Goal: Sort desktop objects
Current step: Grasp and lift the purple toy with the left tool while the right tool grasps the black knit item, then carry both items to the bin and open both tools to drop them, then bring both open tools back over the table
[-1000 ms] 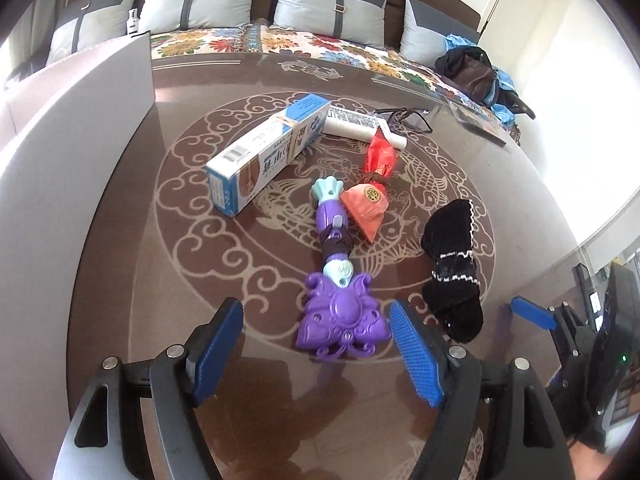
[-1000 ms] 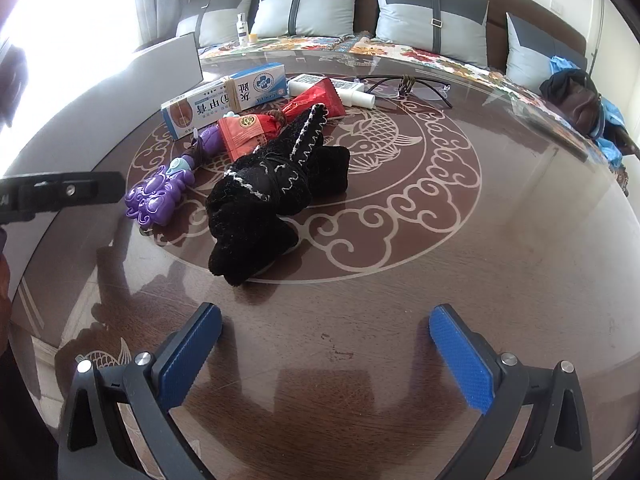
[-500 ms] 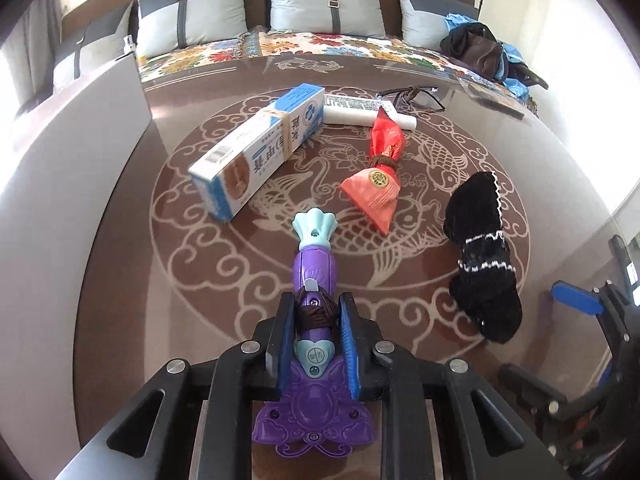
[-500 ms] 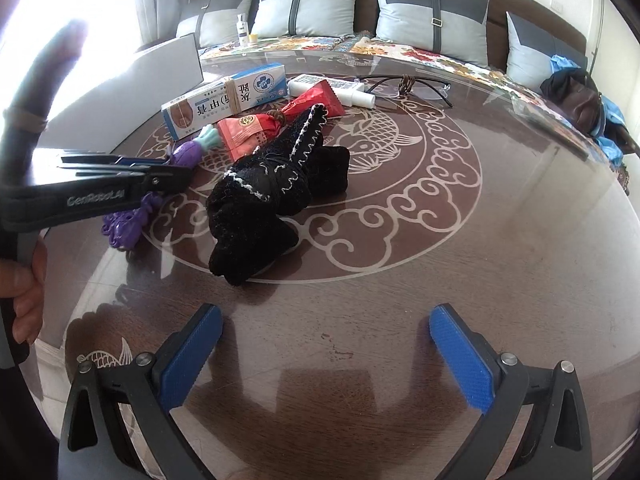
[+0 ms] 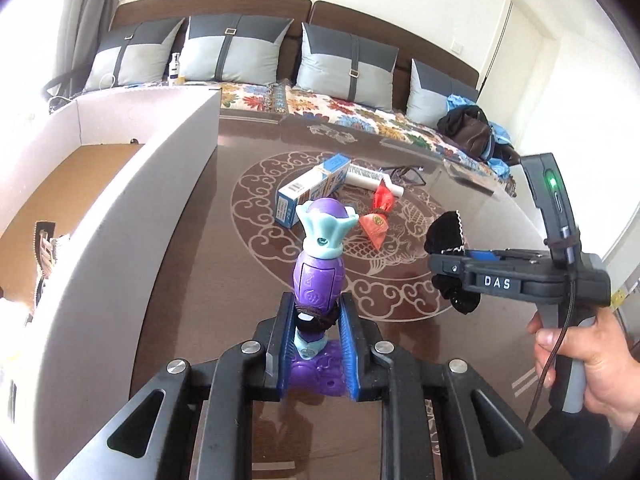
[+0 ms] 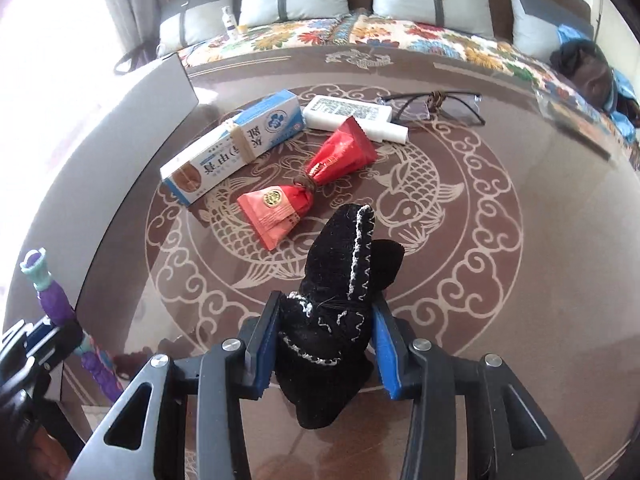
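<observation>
My left gripper [image 5: 317, 300] is shut on the waist of a purple toy wand [image 5: 318, 276] with a pale blue flared tip, held clear of the brown patterned table [image 5: 240, 280]. The wand's tip [image 6: 40, 276] also shows at the left edge of the right wrist view. My right gripper [image 6: 326, 308] has a black knitted sock [image 6: 340, 280] with white stitching between its blue pads. Its jaws are closing and both pads press the fabric. In the left wrist view the sock [image 5: 446, 232] hangs from that gripper, which a person's hand [image 5: 592, 364] holds.
A large white box [image 5: 160, 184] with a cardboard floor stands along the table's left side. On the table's round pattern lie a blue-and-white carton [image 6: 232, 148], a red tied packet [image 6: 304, 196], a white tube [image 6: 352, 114] and glasses [image 6: 436, 104]. A cushioned sofa runs behind.
The left gripper closed on the purple wand and lifted it toward the white box. The right gripper moved over the black sock, closed on it and raised it off the table.
</observation>
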A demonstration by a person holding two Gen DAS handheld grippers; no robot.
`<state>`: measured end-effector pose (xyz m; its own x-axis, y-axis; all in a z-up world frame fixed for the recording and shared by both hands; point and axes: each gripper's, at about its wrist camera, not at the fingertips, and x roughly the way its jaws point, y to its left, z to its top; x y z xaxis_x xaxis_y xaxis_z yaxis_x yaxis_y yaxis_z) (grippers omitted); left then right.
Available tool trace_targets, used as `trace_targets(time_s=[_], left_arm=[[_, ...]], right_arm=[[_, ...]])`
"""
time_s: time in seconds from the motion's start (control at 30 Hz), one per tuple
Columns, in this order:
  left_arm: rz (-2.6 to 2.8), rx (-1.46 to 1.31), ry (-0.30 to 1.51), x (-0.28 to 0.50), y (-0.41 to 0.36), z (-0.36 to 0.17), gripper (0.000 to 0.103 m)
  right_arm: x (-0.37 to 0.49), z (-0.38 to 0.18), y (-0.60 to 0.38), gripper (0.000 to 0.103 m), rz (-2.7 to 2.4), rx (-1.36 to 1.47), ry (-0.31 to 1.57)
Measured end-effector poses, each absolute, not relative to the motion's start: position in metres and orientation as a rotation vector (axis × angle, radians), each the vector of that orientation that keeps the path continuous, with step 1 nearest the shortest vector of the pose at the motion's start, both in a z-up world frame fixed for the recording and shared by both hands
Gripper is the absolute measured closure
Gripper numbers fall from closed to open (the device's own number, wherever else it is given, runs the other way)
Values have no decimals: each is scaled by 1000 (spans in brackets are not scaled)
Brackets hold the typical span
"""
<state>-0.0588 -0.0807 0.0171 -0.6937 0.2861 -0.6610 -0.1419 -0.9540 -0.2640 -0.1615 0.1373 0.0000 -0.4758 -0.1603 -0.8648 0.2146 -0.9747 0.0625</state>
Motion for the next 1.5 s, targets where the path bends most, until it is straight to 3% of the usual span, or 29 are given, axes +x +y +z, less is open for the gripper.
trace_targets(time_s=[0.2, 0.53, 0.7, 0.9, 0.97, 1.0, 1.07, 1.13, 1.2, 1.3, 1.43, 1.5], left_arm=[[2705, -934, -380, -36, -100, 57, 83], [2814, -806, -614, -6, -214, 129, 83], [2909, -993, -616, -23, -292, 123, 83], [2871, -1408, -578, -66, -343, 63, 82], [2873, -1554, -557, -73, -352, 44, 79], [2877, -1596, -544, -72, -355, 38, 73], [2918, -1608, -509, -67, -354, 37, 60], [2988, -1535, -487, -55, -348, 44, 39], [3072, -1444, -451, -43, -336, 59, 27], [3143, -1310, -367, -31, -306, 79, 25], [3194, -1153, -244, -20, -251, 105, 6], [3198, -1083, -225, -16, -223, 114, 5]], right_arm=[[-132, 35, 133, 60, -2508, 1377, 222], [-114, 121, 29, 60, -2375, 1106, 175], [-101, 146, -77, 60, -2187, 996, 128], [-97, 107, -183, 58, -2017, 1092, 238], [-100, 85, -200, 54, -1977, 1165, 271], [-101, 76, -206, 47, -1969, 1194, 287], [-101, 70, -206, 32, -1979, 1195, 273], [-100, 75, -195, 25, -2001, 1159, 214], [-96, 87, -176, 13, -2041, 1097, 177], [-88, 103, -135, 6, -2156, 976, 175], [-86, 98, -65, 0, -2324, 914, 209], [-89, 84, -31, 0, -2387, 950, 261]])
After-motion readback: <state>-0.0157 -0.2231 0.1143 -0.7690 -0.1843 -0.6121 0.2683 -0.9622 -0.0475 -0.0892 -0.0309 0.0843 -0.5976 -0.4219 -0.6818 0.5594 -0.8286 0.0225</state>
